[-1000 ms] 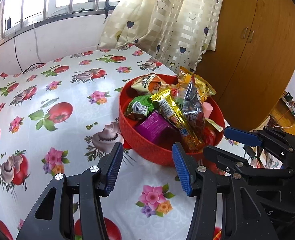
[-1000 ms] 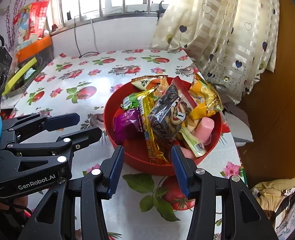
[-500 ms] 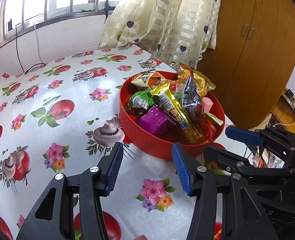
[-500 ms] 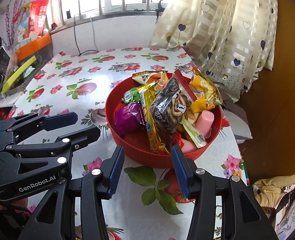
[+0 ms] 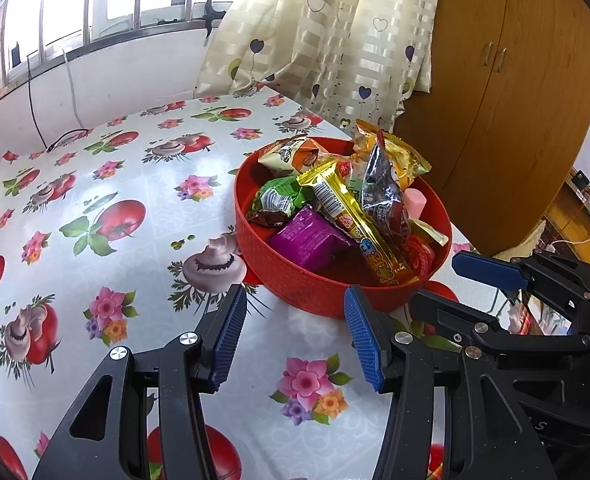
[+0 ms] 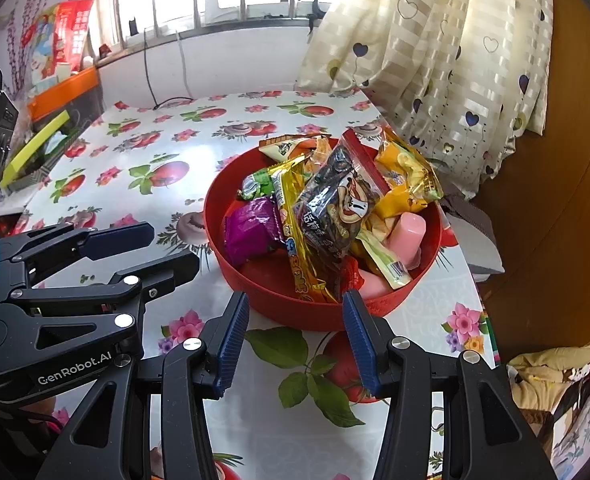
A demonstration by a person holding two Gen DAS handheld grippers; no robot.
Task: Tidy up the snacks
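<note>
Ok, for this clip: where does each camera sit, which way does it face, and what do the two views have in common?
Left wrist: sits on the left gripper, looking forward and down over its open blue fingers at the red bowl of snacks on the flowered tablecloth; the right gripper shows at right.
Right wrist: sits on the right gripper, facing the same bowl, jaws open; the left gripper shows at left.
Shared: bowl, purple packet, tablecloth, curtain, window.

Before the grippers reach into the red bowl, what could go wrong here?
The snacks are heaped loosely in the red bowl; pulling the long yellow bar may drag out the dark packet lying on it. The bowl stands close to the table edge, so a push from the right gripper might slide it off.
</note>
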